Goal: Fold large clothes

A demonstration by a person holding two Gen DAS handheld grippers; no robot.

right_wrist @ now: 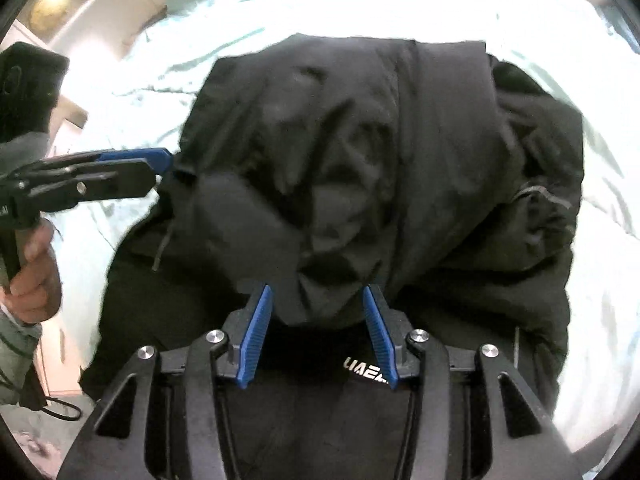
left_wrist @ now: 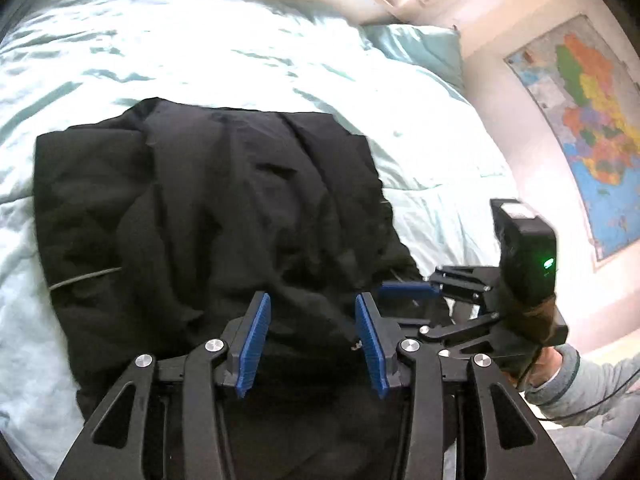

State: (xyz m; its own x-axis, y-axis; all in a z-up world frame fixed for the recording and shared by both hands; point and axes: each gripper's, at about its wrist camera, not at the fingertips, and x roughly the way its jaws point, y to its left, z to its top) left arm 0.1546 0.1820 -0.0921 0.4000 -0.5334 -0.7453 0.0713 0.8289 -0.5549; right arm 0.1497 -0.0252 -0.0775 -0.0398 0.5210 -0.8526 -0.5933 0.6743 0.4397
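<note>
**Black jacket bunched on the bed, both tongs held apart above it**

A large black jacket (left_wrist: 224, 216) is seen lying crumpled on a bed covered by a pale mint duvet (left_wrist: 224, 60). In the left wrist view the garment is spread across the middle of the bed, with a thin grey strip visible near its left edge. A matching pillow (left_wrist: 420, 46) is placed at the far right of the bed, and a coloured wall map (left_wrist: 588, 128) is hung on the wall beyond it.

The left tongs (left_wrist: 312, 344) are held apart just over the near edge of the jacket; dark fabric is seen between the blue pads (left_wrist: 256, 344), but it is not pinched by them. The right tongs (right_wrist: 320, 332) are likewise spread, with a rounded fold of the jacket (right_wrist: 360, 168) lying between and beyond the blue pads (right_wrist: 258, 332); no grip on the cloth is shown. White lettering (right_wrist: 366, 370) is visible on black material just below them.

In the right wrist view the left tongs (right_wrist: 160, 164) are seen from the side, at the jacket's left edge. Whether the cloth is touched there cannot be told. The handle is gripped by the person's left hand (right_wrist: 34, 276), a grey sleeve being worn.
</note>
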